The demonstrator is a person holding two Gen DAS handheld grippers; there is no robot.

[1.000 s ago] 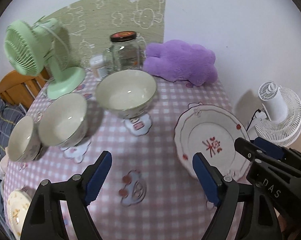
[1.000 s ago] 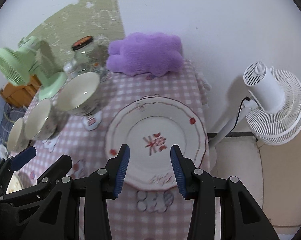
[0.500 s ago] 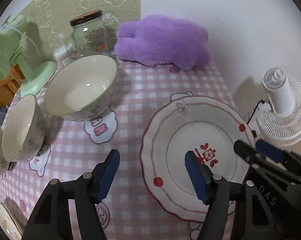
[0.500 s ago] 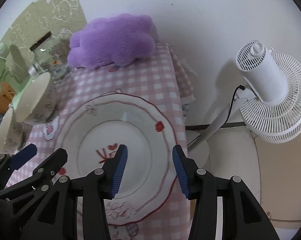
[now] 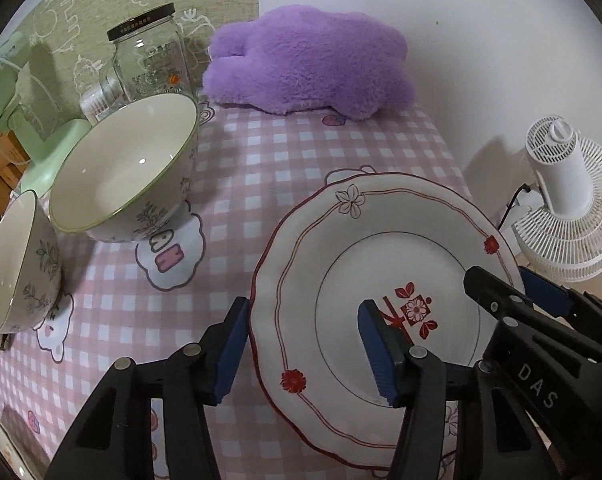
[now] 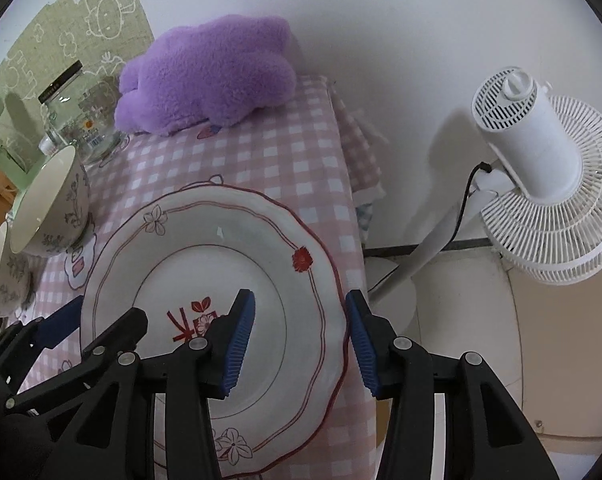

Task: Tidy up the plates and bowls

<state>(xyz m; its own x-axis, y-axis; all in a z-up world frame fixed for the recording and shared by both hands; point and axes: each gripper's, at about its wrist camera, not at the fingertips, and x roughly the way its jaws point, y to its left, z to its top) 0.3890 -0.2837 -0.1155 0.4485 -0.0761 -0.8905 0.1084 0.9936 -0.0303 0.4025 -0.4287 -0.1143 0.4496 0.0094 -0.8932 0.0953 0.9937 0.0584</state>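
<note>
Two hand-held grippers straddle opposite rims of one plate (image 5: 381,264), a white scalloped dish with a red line border and a red motif in its well, lying flat near the right edge of the tabletop (image 5: 261,168) on its pink checked cloth. The left hand-held gripper (image 5: 307,350) is spread wide: one blue pad sits just outside the plate's left rim, the other hangs over the well, and whether either touches the china cannot be told. The right hand-held gripper (image 6: 297,346) is also spread wide, with its left pad over the well and its right pad just past the plate's right rim, beyond the tabletop's right edge.

Toward the left edge a large bowl (image 5: 121,168) with a green rim and grey floral sides stands beside a smaller floral bowl (image 5: 17,264). Along the back edge sit a glass jar (image 5: 151,60) with a black lid and a purple plush toy (image 5: 309,64). A white floor fan (image 6: 541,184) stands off the right edge.
</note>
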